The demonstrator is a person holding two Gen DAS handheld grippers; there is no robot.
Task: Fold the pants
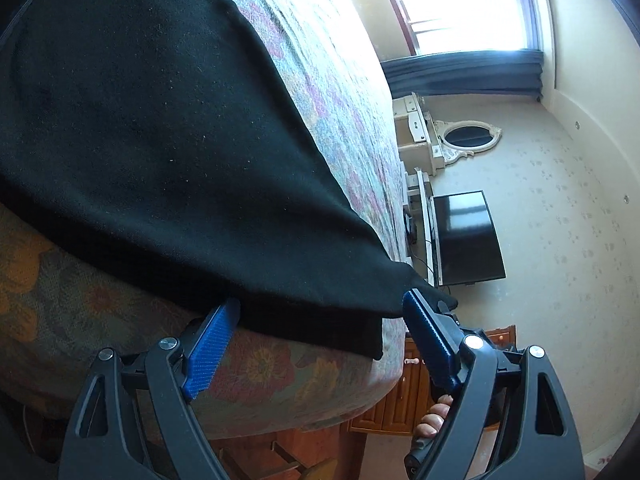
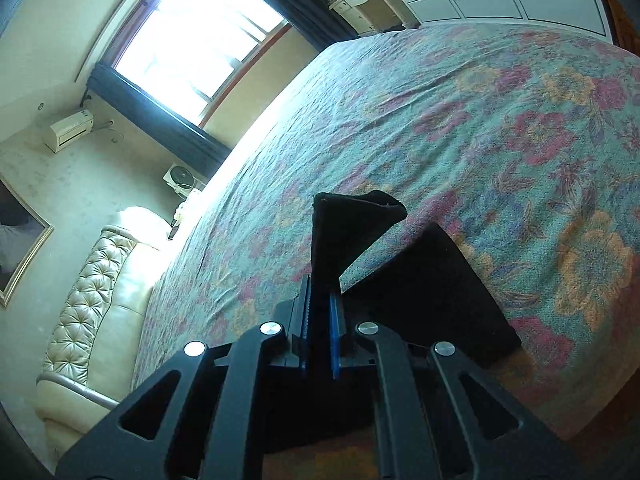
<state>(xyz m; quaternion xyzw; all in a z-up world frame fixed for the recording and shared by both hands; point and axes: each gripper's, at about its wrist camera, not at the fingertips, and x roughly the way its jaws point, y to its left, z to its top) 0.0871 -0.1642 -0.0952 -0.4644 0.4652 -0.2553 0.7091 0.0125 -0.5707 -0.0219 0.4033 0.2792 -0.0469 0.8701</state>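
Note:
The black pants (image 1: 152, 140) lie spread on the floral bedspread (image 1: 340, 120), reaching the bed's near edge. My left gripper (image 1: 320, 312) is open, its blue pads (image 1: 208, 350) on either side of the pants' hanging edge, close to a corner. In the right wrist view my right gripper (image 2: 320, 300) is shut on a fold of the black pants (image 2: 348, 220), which sticks up between the pads, lifted above the bedspread (image 2: 480, 128). More black cloth (image 2: 436, 296) trails down to the right of the gripper.
A TV (image 1: 468, 236), white cabinets (image 1: 416, 136) and an oval mirror (image 1: 468, 136) stand beyond the bed's end. A bright window (image 2: 192, 40) and a cream tufted headboard (image 2: 92, 288) line the bed's far side. A wooden cabinet (image 1: 404, 400) is below the bed corner.

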